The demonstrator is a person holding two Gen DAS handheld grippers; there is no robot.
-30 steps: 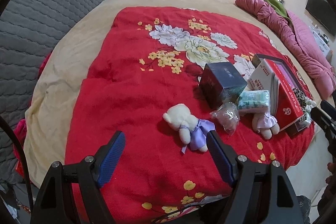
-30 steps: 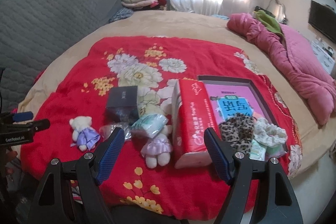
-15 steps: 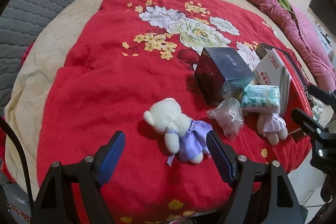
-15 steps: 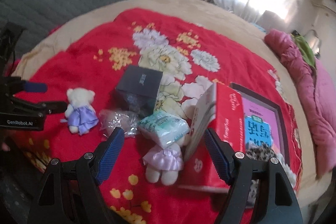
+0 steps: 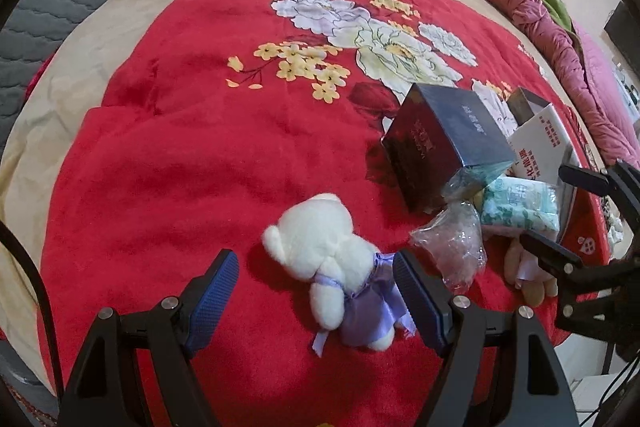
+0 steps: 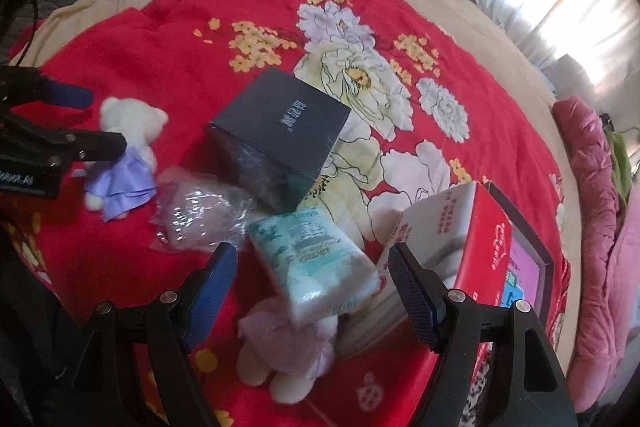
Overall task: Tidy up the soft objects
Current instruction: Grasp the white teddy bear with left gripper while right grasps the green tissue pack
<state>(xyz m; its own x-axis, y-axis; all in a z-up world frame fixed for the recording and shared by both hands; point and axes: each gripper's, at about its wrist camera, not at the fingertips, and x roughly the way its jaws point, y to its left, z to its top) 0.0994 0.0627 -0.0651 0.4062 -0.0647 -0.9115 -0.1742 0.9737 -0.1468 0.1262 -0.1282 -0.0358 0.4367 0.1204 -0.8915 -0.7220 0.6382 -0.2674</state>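
The left claw (image 5: 316, 291) stands wide open and empty, angled down over the white teddy bear (image 5: 336, 267), which lies on the red blanket (image 5: 180, 147) with its long axis slanting across the gap, head up-left and purple dress by the right-hand finger. The right claw (image 6: 312, 287), equally open and empty, hovers above the tissue pack (image 6: 316, 263) and pink-dressed bear (image 6: 288, 351), so each toy lies nearer its own claw.

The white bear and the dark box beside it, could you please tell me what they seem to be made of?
The white bear looks like fuzzy plush with a satiny purple dress, which shows a soft sheen. The dark box seems to be card under glossy film, judging by its crisp edges and reflections.
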